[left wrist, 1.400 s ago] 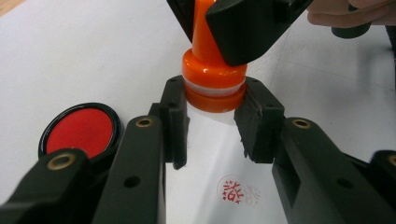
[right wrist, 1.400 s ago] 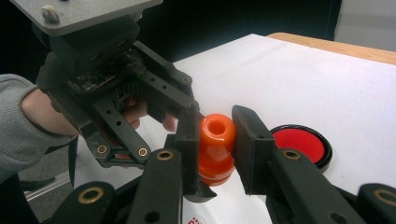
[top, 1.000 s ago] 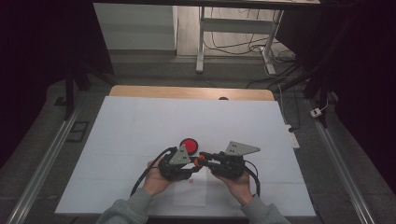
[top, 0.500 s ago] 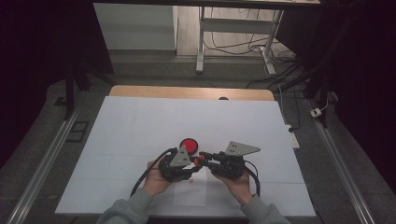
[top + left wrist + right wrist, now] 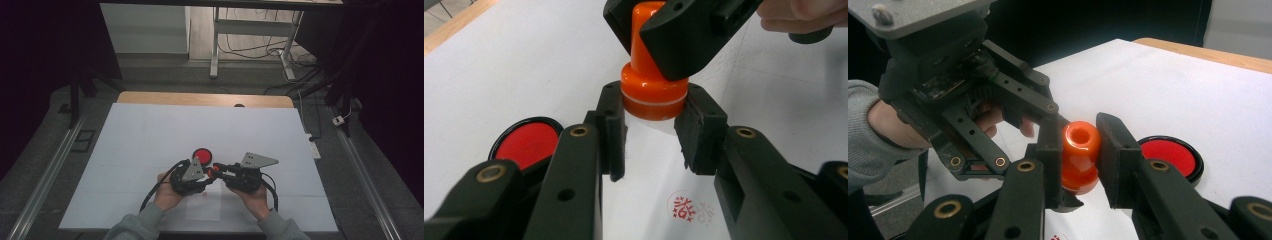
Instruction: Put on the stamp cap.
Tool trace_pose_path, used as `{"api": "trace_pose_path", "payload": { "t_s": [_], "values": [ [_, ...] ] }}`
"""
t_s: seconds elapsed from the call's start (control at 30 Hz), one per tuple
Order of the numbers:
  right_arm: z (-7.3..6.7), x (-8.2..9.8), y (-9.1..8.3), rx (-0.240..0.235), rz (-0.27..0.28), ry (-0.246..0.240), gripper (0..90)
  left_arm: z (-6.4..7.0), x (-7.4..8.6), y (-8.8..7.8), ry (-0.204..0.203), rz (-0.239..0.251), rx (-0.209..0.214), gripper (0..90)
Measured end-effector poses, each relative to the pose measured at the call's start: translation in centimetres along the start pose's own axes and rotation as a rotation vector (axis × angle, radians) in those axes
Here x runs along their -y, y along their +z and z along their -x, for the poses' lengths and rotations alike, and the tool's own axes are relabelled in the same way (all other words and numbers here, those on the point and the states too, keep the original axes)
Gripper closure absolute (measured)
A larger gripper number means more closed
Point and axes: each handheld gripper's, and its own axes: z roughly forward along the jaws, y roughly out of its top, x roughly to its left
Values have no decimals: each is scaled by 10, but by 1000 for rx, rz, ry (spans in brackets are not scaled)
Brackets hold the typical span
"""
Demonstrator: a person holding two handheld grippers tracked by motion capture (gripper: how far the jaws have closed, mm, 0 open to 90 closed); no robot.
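An orange stamp (image 5: 212, 172) with a knob handle hangs just above the white table, between the two grippers. My left gripper (image 5: 651, 117) is shut on its wide lower end, one pad (image 5: 613, 127) on each side of the orange collar and the clear base. My right gripper (image 5: 1080, 135) is shut on the handle of the stamp (image 5: 1079, 150), coming in from above in the left gripper view. In the high view the left gripper (image 5: 204, 176) and right gripper (image 5: 220, 170) meet tip to tip at the table's front middle. A red stamped mark (image 5: 684, 206) lies on the paper below.
A round red ink pad (image 5: 202, 154) in a black case lies open just behind the grippers, also seen as the ink pad (image 5: 1168, 155) to the right. A white sheet (image 5: 202, 210) lies under the hands. The table's wooden far edge (image 5: 200, 98) is well away.
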Motion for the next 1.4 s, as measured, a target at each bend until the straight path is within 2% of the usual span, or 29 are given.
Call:
{"api": "trace_pose_path", "payload": {
  "t_s": [0.3,0.53,1.03,1.4],
  "values": [
    [-2,1,1,8,-11,-29,738,1,0,1,4,-13,-9,656],
    [-1,2,3,11,-27,-24,736,-1,3,3,-2,-13,7,654],
    [0,2,3,9,-19,-13,733,-3,3,3,-24,-7,23,641],
    [0,2,3,7,-18,-13,733,-4,3,3,-29,-13,16,594]
  ]
}}
